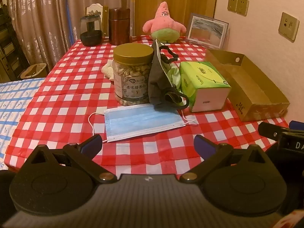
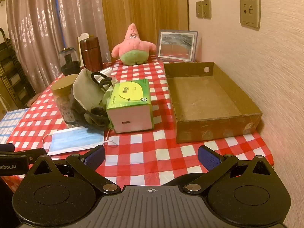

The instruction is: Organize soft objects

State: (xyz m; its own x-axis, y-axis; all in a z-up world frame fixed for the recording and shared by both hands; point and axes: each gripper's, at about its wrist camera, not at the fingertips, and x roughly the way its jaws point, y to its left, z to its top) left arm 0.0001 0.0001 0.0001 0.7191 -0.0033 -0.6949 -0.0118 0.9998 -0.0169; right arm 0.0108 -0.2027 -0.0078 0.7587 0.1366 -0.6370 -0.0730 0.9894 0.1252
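Note:
A blue surgical mask lies flat on the red checked tablecloth, just ahead of my left gripper, which is open and holds nothing. A dark grey mask with black straps leans upright between a nut jar and a green tissue pack. A pink starfish plush sits at the table's far edge. My right gripper is open and empty over the near tablecloth, short of an empty cardboard box.
A dark glass jar, a brown canister and a framed picture stand at the back. The wall runs along the right. A blue-patterned cloth lies to the left.

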